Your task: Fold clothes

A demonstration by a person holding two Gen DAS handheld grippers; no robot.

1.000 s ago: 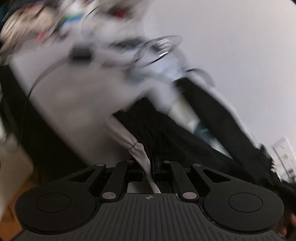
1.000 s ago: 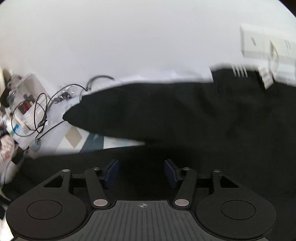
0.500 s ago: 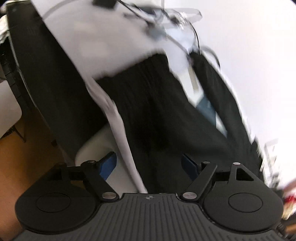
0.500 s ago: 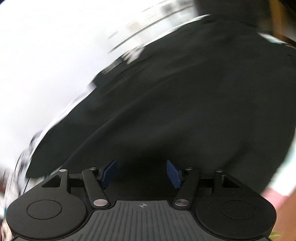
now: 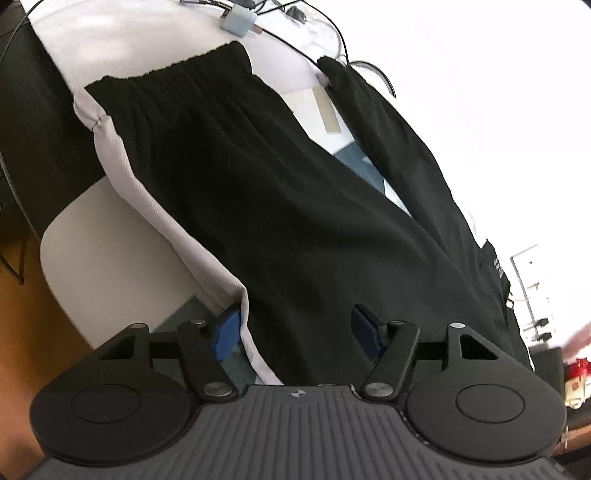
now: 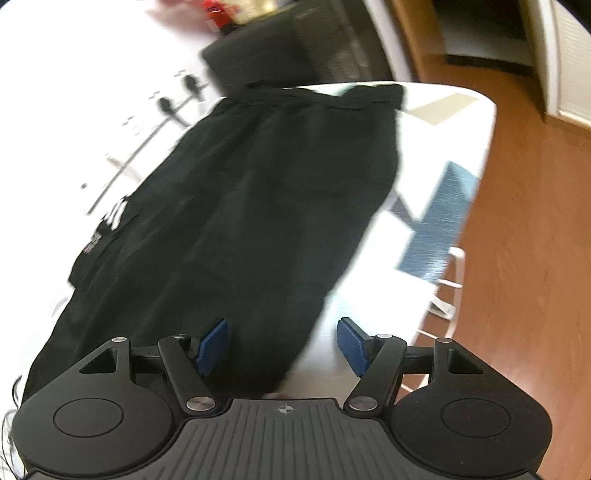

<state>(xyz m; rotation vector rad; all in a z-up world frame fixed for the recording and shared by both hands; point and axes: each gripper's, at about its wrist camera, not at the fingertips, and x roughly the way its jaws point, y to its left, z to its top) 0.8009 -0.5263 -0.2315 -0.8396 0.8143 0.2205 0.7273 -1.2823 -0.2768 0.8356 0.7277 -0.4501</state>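
A pair of black trousers (image 5: 258, 192) with a light grey side stripe (image 5: 147, 206) lies spread on the white table (image 5: 92, 251). Its gathered waistband is at the far end in the left wrist view. My left gripper (image 5: 295, 328) is open, its jaws wide apart over the near end of the cloth and the stripe's edge. In the right wrist view the same black trousers (image 6: 240, 206) stretch away across the table (image 6: 424, 184). My right gripper (image 6: 282, 345) is open over the garment's right edge, holding nothing.
Cables and a small pale blue adapter (image 5: 238, 22) lie on the table beyond the waistband. The table edge (image 6: 476, 192) drops to a brown wood floor (image 6: 528, 236) on the right. A dark box (image 6: 295, 51) stands past the table's far end.
My left gripper, shut on the grey stripe a second ago, has opened and let it go. Both views have swung round; the trousers now lie flat on the table.
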